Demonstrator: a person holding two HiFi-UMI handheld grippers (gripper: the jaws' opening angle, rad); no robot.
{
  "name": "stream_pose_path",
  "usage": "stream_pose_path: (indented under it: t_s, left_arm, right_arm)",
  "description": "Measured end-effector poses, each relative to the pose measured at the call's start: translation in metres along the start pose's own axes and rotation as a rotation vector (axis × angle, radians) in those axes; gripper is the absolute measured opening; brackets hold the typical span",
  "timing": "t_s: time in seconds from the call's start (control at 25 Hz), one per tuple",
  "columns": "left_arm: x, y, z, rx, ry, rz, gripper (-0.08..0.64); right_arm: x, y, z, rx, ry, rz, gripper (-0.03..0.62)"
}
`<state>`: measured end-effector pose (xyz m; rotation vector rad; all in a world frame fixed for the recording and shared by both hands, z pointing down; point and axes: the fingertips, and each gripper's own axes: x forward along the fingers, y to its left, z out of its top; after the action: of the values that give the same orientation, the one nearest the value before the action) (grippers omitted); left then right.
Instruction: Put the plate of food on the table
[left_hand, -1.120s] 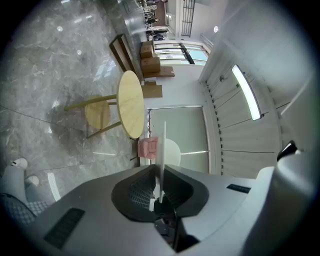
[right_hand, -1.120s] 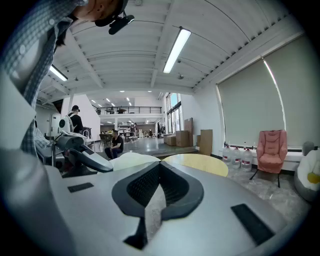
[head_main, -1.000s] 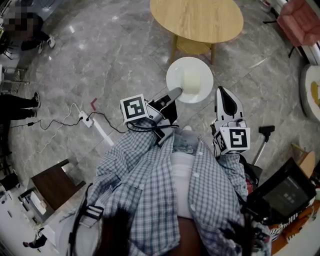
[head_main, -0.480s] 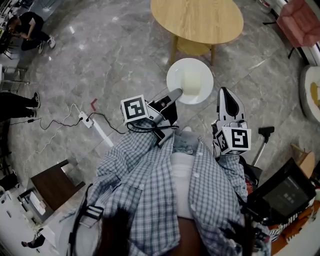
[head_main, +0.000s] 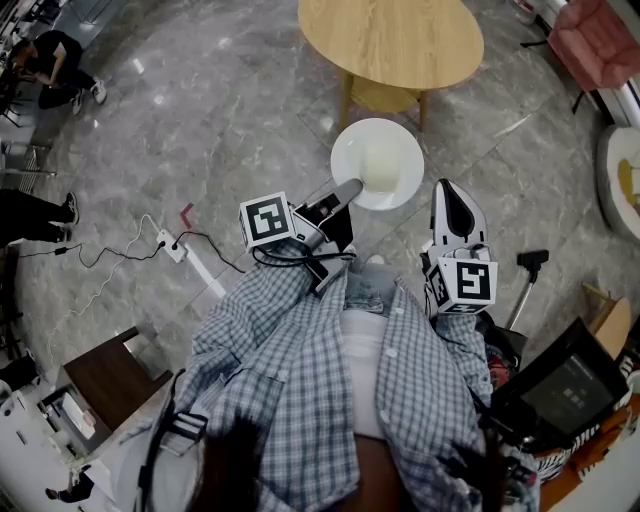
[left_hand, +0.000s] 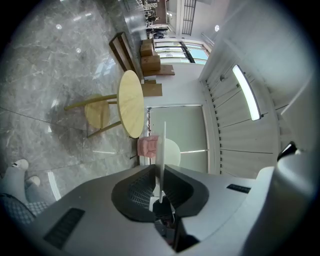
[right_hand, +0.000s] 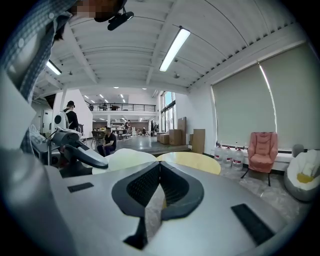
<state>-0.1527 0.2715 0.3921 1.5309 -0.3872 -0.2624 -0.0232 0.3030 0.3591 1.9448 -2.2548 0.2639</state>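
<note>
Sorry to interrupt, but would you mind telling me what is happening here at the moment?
A person in a checked shirt holds tongs in each hand. The left tongs are clamped on the rim of a white plate that carries a pale block of food. The plate is held in the air over the floor, just short of the round wooden table, so it is not yet set down. The right tongs are shut and empty, off to the plate's side.
</note>
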Motion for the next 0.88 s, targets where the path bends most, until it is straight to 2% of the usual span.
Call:
stream_pose_path:
  t_s: [0.56, 0.76, 0.88]
  left_arm:
    - [-0.014, 0.007, 0.011, 0.032, 0.042, 0.016, 0.028]
    - [-0.014, 0.001, 0.012, 0.016, 0.051, -0.029, 0.028]
    - [-0.017, 0.006, 0.013, 0.022, 0.059, -0.007, 0.028]
  right_arm:
    - [-0.003, 0.012, -0.002, 0.004, -0.006, -0.053, 0.008]
    - [-0.002, 0.022, -0.003, -0.012, -0.006, -0.052, 0.008]
    - [-0.004, 0.025, -0.006, -0.008, 0.0, -0.059, 0.008]
